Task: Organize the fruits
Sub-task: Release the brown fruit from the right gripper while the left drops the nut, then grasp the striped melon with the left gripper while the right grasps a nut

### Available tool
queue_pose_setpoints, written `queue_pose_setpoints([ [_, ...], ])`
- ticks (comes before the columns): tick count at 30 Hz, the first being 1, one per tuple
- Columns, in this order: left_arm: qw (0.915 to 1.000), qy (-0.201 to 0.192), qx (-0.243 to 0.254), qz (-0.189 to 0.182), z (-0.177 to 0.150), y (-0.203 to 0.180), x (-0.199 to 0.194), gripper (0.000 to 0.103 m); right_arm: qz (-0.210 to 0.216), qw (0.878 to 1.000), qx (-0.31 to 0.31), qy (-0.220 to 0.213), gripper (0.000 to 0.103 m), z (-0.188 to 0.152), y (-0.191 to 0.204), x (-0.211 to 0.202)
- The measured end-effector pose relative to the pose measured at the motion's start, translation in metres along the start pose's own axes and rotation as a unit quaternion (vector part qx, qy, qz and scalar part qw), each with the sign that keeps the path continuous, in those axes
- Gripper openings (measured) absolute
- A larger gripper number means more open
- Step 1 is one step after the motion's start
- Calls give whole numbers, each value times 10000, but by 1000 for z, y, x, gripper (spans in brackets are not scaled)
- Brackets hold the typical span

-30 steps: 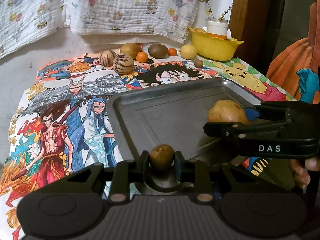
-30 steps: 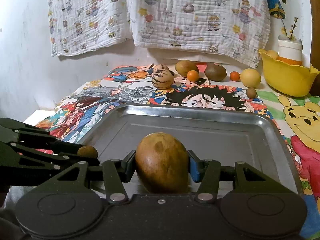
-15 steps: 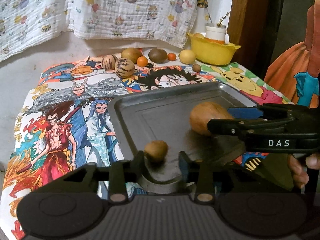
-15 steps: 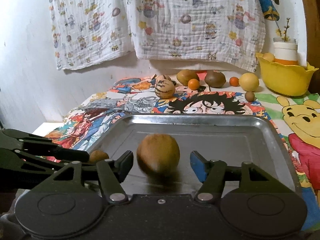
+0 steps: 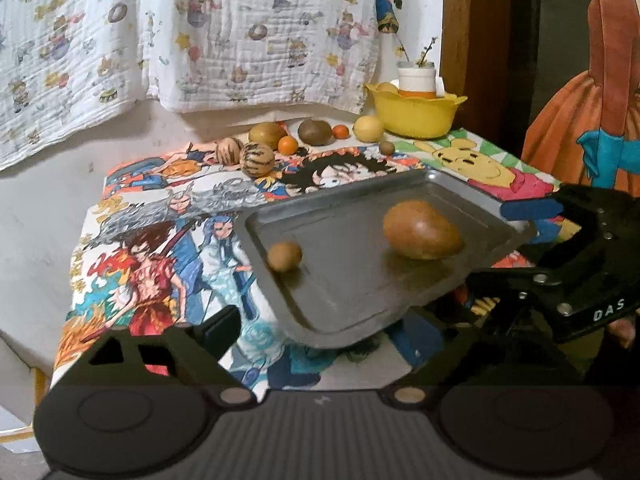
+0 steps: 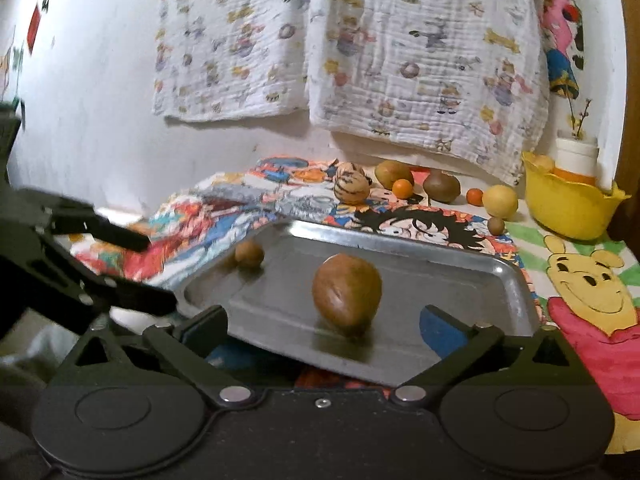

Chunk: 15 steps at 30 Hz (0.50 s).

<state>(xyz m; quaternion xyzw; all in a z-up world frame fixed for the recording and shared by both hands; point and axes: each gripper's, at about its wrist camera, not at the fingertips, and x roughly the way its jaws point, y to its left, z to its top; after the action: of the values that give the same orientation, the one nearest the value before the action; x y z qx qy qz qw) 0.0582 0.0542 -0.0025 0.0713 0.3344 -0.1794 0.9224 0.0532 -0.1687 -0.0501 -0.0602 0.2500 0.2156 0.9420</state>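
On the metal tray [image 5: 360,304] at mid-frame lie a small brown fruit [image 5: 284,256] and a larger brown fruit [image 5: 421,230] — apart. Both the left hand-held gripper [image 5: 320,332] and the right hand-held gripper [image 6: 324,322] have just been opening — jaws wide, nothing between them. More fruits [image 6: 352,189] line the table's far edge.

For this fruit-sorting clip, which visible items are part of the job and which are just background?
Job:
- metal tray
- large brown fruit and small brown fruit, lying in the tray
- fruits lined up at the back
- left tongs and right tongs, both open and empty

Background:
- yellow bowl
- cartoon tablecloth
- hanging cloth
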Motion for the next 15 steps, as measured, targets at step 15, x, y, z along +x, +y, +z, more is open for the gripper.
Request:
queue_pose_setpoints([
  [15, 9981, 230, -247, 522, 3, 28, -3, 102, -562, 9973, 396, 263, 102, -13, -29, -3],
])
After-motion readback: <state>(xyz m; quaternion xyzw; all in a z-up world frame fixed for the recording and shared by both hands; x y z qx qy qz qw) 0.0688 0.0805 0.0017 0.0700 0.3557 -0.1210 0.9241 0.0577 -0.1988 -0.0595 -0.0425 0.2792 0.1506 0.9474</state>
